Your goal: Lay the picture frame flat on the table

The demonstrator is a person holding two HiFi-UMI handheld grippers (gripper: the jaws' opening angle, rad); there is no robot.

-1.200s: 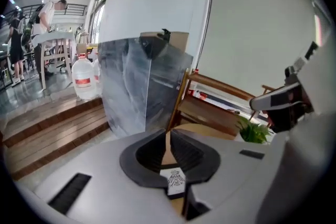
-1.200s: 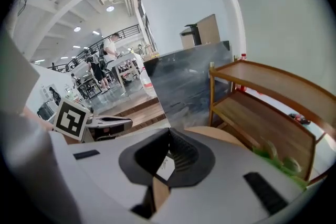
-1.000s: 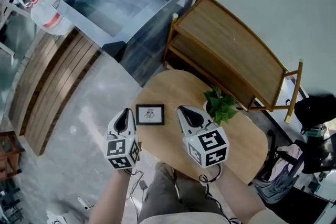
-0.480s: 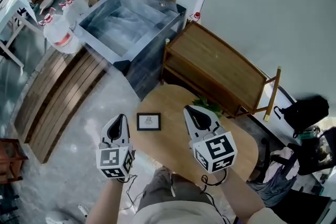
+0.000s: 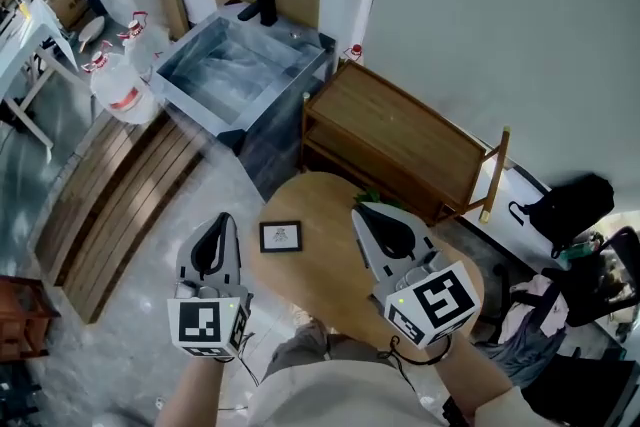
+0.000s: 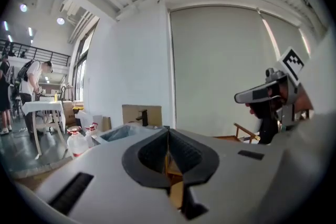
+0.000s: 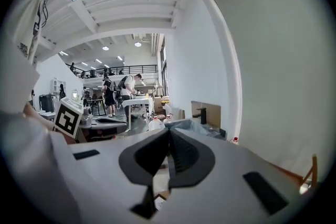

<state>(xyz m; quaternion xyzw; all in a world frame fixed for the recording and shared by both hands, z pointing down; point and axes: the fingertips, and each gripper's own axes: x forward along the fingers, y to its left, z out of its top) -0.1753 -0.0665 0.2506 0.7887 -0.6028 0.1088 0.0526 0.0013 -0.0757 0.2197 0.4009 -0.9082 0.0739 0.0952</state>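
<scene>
A small black picture frame [image 5: 281, 236] lies flat, face up, on the left part of the round wooden table [image 5: 330, 265]. My left gripper [image 5: 215, 227] hangs high above the floor to the left of the table, jaws shut and empty. My right gripper [image 5: 375, 218] is raised over the table's middle, right of the frame, also shut with nothing in it. Both are well above the frame and point nearly level. In the left gripper view the shut jaws [image 6: 168, 131] face a white wall. The right gripper view shows its shut jaws [image 7: 169, 132] facing the hall.
A green plant [image 5: 372, 198] peeks out behind the right gripper. A wooden cabinet [image 5: 400, 140] stands beyond the table, a grey basin [image 5: 240, 65] with a black tap behind it. Water jugs [image 5: 120, 80], slatted wooden decking [image 5: 110, 185] and a black bag [image 5: 570, 205] surround the spot.
Both grippers have risen away from the table and the view has pulled back with them. The frame stays flat where it lay.
</scene>
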